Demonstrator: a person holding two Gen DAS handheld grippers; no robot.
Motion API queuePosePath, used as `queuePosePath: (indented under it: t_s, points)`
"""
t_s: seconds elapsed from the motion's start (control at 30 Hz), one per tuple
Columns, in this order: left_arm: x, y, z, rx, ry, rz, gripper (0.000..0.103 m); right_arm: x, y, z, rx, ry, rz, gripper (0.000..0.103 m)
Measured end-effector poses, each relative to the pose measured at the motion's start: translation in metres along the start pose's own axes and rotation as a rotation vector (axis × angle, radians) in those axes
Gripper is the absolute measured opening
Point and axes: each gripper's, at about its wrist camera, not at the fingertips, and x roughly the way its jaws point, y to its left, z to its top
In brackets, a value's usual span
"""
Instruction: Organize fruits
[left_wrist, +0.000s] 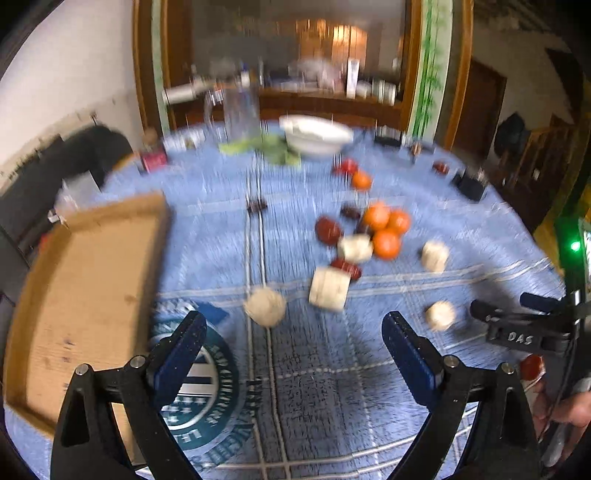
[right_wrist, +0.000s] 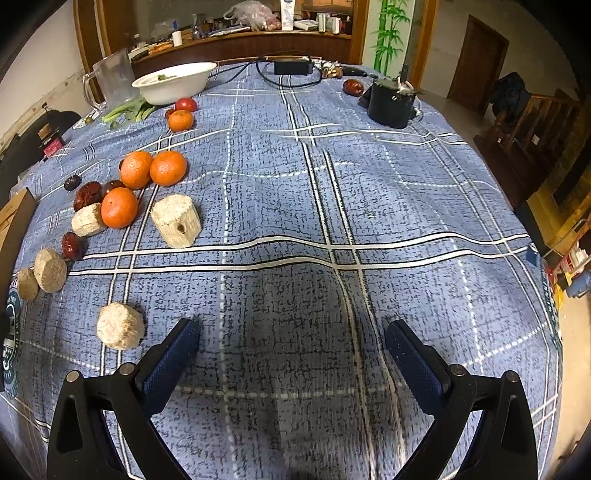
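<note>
Three oranges (right_wrist: 147, 177) lie grouped on the blue plaid tablecloth, with a fourth orange (right_wrist: 180, 120) and a tomato (right_wrist: 185, 104) farther back. Dark red dates (right_wrist: 87, 195) and several pale cut stalk pieces (right_wrist: 176, 220) lie among them. The same cluster shows blurred in the left wrist view (left_wrist: 384, 229). My left gripper (left_wrist: 293, 347) is open and empty above the cloth, a pale piece (left_wrist: 265, 306) just ahead. My right gripper (right_wrist: 291, 350) is open and empty; it also shows in the left wrist view (left_wrist: 517, 314). A pale piece (right_wrist: 120, 325) lies to its left.
A flat cardboard tray (left_wrist: 85, 288) lies at the left. A white bowl (right_wrist: 173, 83), a clear jug (right_wrist: 110, 77) and green stalks (right_wrist: 127, 109) stand at the back left. A black pot (right_wrist: 391, 101), a power brick with cable (right_wrist: 291, 67) and a red fruit (right_wrist: 352, 88) sit at the back right.
</note>
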Motion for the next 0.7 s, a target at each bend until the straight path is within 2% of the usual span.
queuePosePath:
  t_s: [0.03,0.13,0.23,0.33,0.4,0.47,0.6,0.7]
  points:
    - [-0.014,0.001,0.000,0.000,-0.045,0.009,0.096,-0.011,0.002,-0.002,0.001,-0.043,-0.004,0.102]
    - [-0.038,0.005,0.000,-0.008,-0.112,0.026,0.096,-0.054,0.014,-0.007,0.003,-0.199,-0.011,0.102]
    - [-0.053,0.010,-0.002,-0.024,-0.154,0.027,0.096,-0.105,0.024,-0.022,0.039,-0.393,0.002,0.102]
    - [-0.067,0.013,-0.007,-0.025,-0.197,0.042,0.096,-0.145,0.033,-0.048,0.080,-0.586,-0.054,0.103]
    - [-0.073,0.012,-0.010,-0.016,-0.205,0.041,0.096,-0.161,0.041,-0.061,0.084,-0.658,-0.080,0.103]
    - [-0.081,0.015,-0.014,-0.021,-0.219,0.027,0.096,-0.164,0.046,-0.068,0.076,-0.655,-0.082,0.103]
    - [-0.098,0.021,-0.022,-0.040,-0.247,0.014,0.096,-0.155,0.053,-0.077,0.065,-0.556,-0.087,0.103]
    - [-0.108,0.026,-0.029,-0.050,-0.253,0.006,0.096,-0.155,0.052,-0.091,0.091,-0.550,-0.096,0.103]
